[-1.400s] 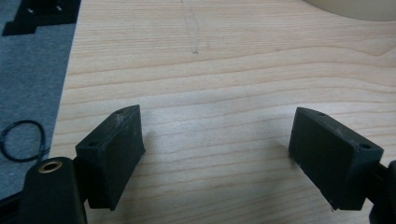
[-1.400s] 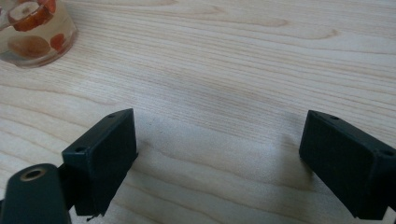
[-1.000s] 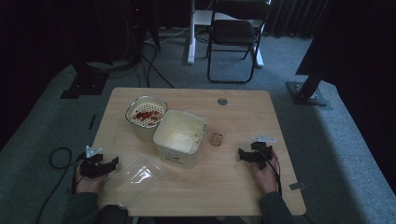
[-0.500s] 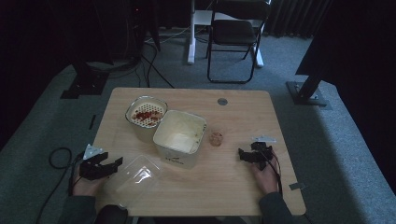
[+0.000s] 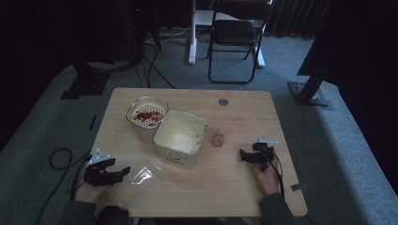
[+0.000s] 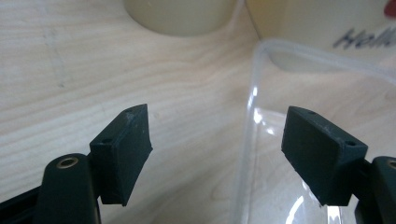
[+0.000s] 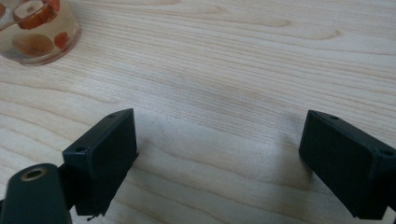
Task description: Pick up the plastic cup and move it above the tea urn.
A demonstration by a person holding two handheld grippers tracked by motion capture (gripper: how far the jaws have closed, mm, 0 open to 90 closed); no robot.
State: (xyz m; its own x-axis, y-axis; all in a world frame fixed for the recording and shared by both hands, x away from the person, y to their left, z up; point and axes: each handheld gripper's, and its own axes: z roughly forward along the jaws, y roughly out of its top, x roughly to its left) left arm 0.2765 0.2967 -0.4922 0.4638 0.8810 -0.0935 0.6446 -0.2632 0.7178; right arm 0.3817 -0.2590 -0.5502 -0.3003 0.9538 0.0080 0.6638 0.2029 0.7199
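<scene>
Left tongs, released, are straddling the clear lid's rim near the surface's front-left corner; right tongs are resting released.

Left gripper jaws spread wide, right gripper likewise, low

Both grippers black: left gripper and right gripper each carry a grey three-cornered plate, trailing black cable, brass-coloured pivot screws, and blocky pads with small holes.
</scene>
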